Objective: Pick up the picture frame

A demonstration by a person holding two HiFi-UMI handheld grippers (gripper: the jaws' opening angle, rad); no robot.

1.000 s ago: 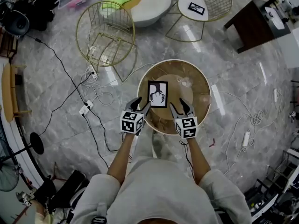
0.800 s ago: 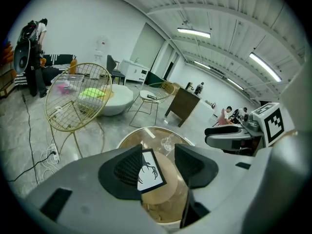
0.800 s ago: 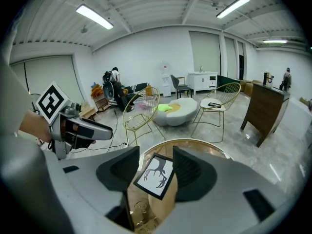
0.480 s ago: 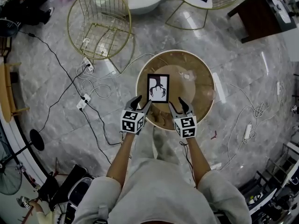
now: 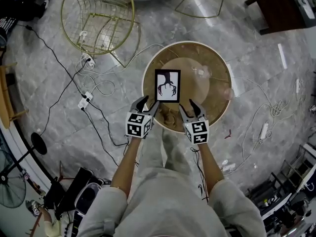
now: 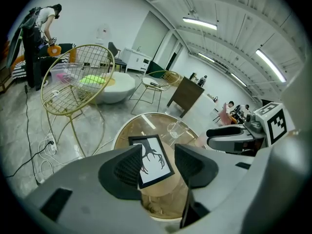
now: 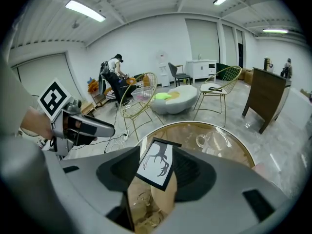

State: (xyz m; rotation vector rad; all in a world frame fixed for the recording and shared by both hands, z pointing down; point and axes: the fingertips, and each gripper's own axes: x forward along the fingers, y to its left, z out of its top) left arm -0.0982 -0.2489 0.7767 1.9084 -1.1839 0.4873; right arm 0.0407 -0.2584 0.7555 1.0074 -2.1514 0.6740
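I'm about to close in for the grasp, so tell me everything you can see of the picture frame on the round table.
The picture frame is a thin black rectangular border around a white sheet with a black antler-like drawing. It appears to lie flat, face up, on the round glass table, left of centre, its long sides pointing away from the person. Only the tabletop seems to touch it: the left gripper and right gripper hover open at its near edge.
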